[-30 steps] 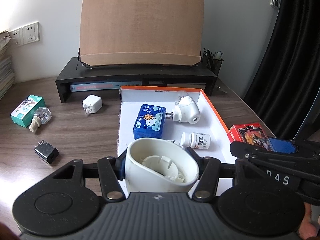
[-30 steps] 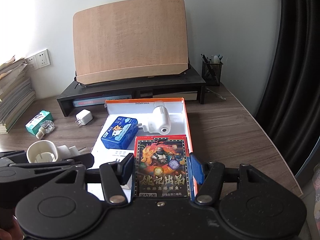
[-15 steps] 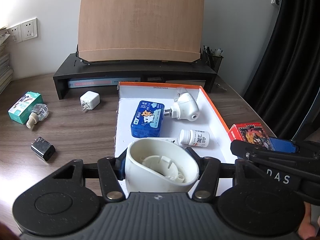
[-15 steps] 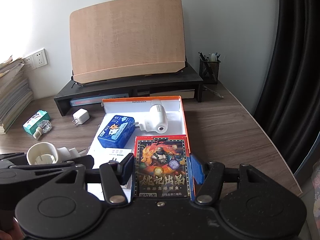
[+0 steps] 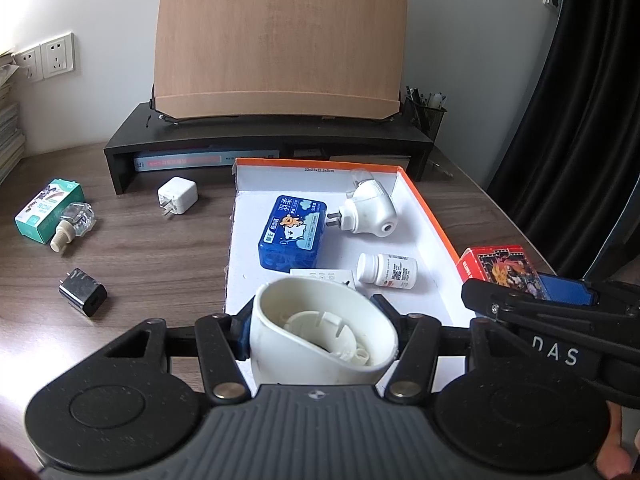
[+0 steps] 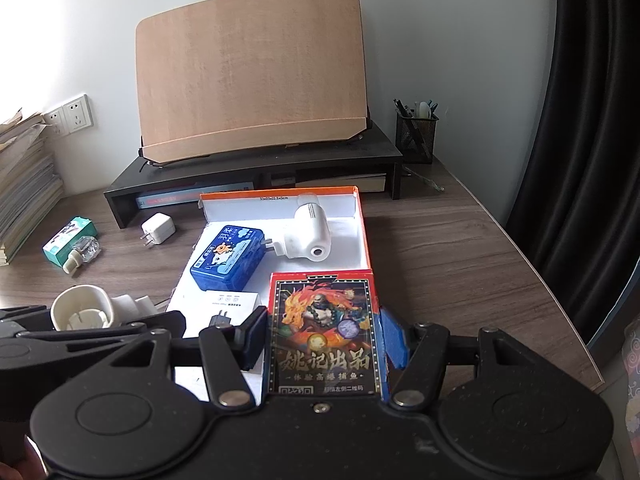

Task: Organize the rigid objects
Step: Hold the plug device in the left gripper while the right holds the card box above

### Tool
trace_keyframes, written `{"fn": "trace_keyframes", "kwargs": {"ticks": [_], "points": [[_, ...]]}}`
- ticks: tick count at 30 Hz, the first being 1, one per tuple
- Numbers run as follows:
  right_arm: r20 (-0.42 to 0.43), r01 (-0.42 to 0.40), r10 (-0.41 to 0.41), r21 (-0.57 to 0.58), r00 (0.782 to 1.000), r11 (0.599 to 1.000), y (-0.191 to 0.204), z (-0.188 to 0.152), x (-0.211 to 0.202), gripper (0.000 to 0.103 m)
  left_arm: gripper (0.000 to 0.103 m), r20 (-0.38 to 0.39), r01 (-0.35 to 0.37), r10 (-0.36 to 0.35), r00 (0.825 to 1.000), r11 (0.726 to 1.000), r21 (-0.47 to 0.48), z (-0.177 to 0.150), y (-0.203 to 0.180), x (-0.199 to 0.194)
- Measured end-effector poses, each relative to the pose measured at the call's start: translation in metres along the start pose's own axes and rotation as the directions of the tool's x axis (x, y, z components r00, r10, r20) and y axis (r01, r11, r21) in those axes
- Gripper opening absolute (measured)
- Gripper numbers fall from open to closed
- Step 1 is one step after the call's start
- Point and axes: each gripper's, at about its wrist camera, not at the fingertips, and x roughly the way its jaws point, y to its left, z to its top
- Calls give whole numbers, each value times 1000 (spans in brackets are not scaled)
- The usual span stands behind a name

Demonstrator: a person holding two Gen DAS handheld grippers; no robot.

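My left gripper (image 5: 320,332) is shut on a white plastic cup-shaped device (image 5: 320,336), held over the near left corner of the orange-rimmed white box (image 5: 424,212). My right gripper (image 6: 324,340) is shut on a red card box (image 6: 324,332), held over the box's near right edge. In the box lie a blue case (image 5: 294,232), a white plug-in device (image 5: 370,214), a white pill bottle (image 5: 386,271) and a small white carton (image 6: 224,304). The card box also shows in the left wrist view (image 5: 500,266).
On the wooden desk left of the box lie a white charger (image 5: 178,200), a black charger (image 5: 83,297), a green carton (image 5: 48,210) and a glass bottle (image 5: 72,226). A black monitor stand (image 5: 268,140) with a wooden board stands behind. A pen holder (image 6: 416,134) is at the back right.
Both grippers have drawn back slightly and risen a little over the near end of the box, each still holding its object. Nothing on the desk has moved.
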Motion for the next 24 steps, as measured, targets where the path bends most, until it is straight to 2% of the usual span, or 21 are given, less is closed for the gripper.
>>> {"fn": "trace_keyframes", "kwargs": {"ticks": [24], "points": [[-13, -2, 2, -2, 1000, 1000, -3, -2, 5, 71, 57, -17, 1, -1, 1000, 1000, -4, -1, -1, 3]]}}
